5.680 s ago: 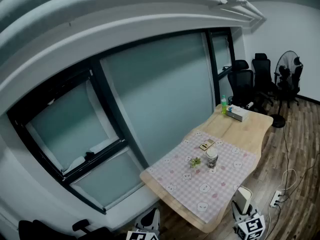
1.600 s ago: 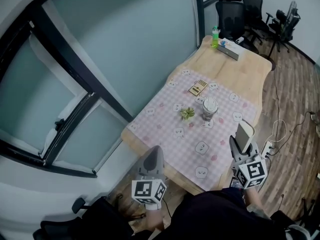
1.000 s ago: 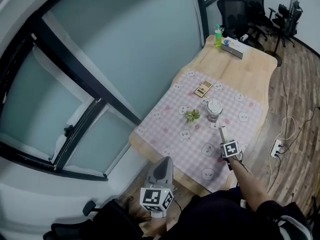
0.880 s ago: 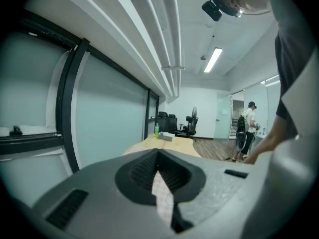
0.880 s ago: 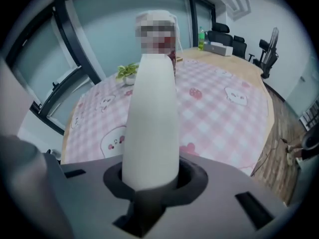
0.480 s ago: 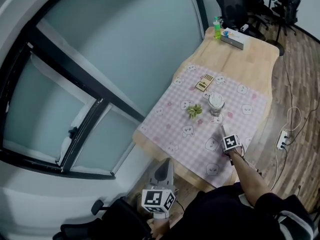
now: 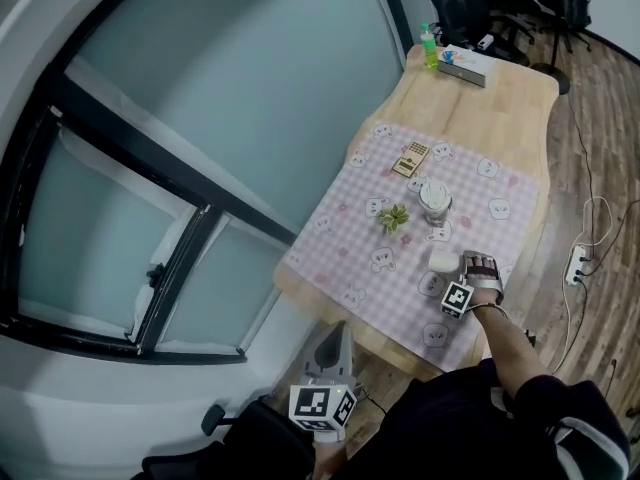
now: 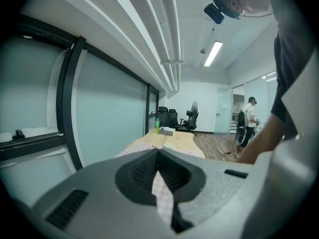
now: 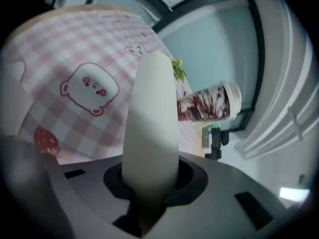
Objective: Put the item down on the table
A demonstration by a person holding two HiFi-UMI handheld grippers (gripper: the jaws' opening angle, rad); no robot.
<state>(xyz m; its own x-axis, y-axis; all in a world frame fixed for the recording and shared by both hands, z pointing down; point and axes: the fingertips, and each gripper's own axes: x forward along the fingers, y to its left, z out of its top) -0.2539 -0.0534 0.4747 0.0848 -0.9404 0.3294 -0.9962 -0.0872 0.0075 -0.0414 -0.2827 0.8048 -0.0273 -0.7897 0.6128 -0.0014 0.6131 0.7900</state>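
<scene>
A flat white item with rounded edges [image 7: 443,260] is clamped in my right gripper [image 7: 450,274], out over the pink checked cloth [image 7: 360,243] near the table's front right. In the right gripper view the item [image 9: 149,128] stands edge-on between the jaws, tilted above the cloth [image 9: 75,59]; I cannot tell whether it touches. My left gripper [image 7: 328,340] hangs low, off the table's near edge, with its jaws together and nothing in them.
Just beyond the item stand a lidded patterned cup [image 7: 434,200] and a small green plant [image 7: 394,218]. A tan card [image 7: 411,158] lies further on. A green bottle [image 7: 428,48] and a tissue box [image 7: 462,65] sit at the far end. A power strip [image 7: 578,265] lies on the floor.
My right gripper has reached further over the cloth and turned, bringing the white item down close by the cup. The left gripper has stayed low by the table's edge.
</scene>
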